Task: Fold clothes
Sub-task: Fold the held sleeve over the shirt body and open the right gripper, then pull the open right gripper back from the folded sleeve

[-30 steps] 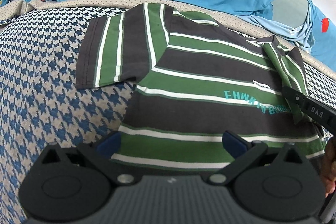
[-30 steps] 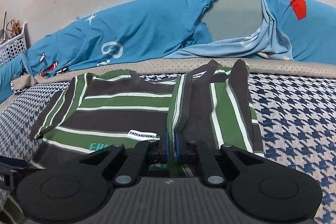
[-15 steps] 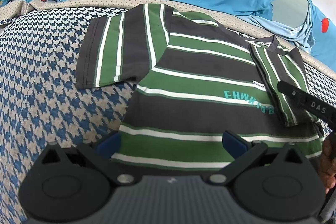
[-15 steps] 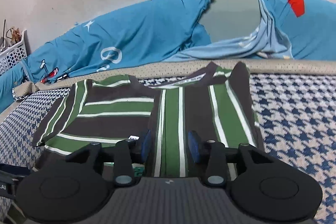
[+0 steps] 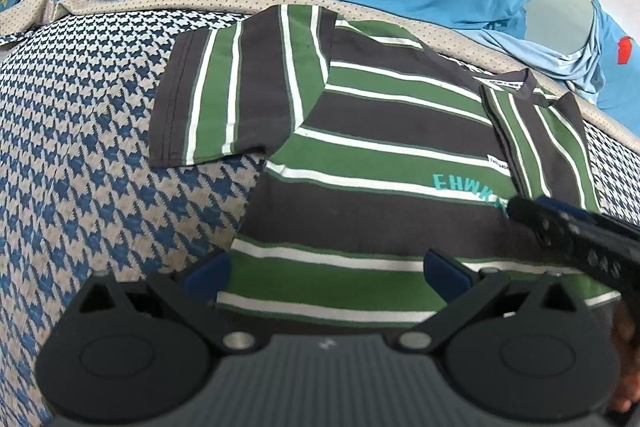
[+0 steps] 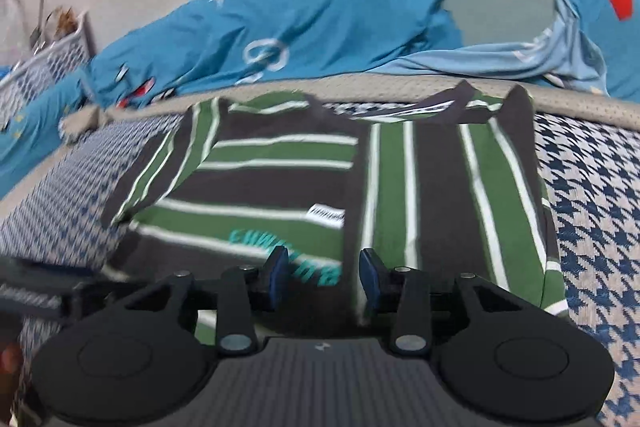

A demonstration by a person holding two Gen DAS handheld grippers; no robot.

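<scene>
Lying flat on the houndstooth bed cover (image 5: 80, 155), the striped T-shirt (image 5: 380, 163) spreads just ahead of both tongs, its right sleeve folded inward over the chest. The left gripper (image 5: 326, 269) hovers wide open above the hem, nothing pinched. The right gripper (image 6: 322, 273) stands parted over the folded sleeve's edge, its blue pads clear of the cloth. A blue quilt (image 6: 320, 11) lies behind.
</scene>
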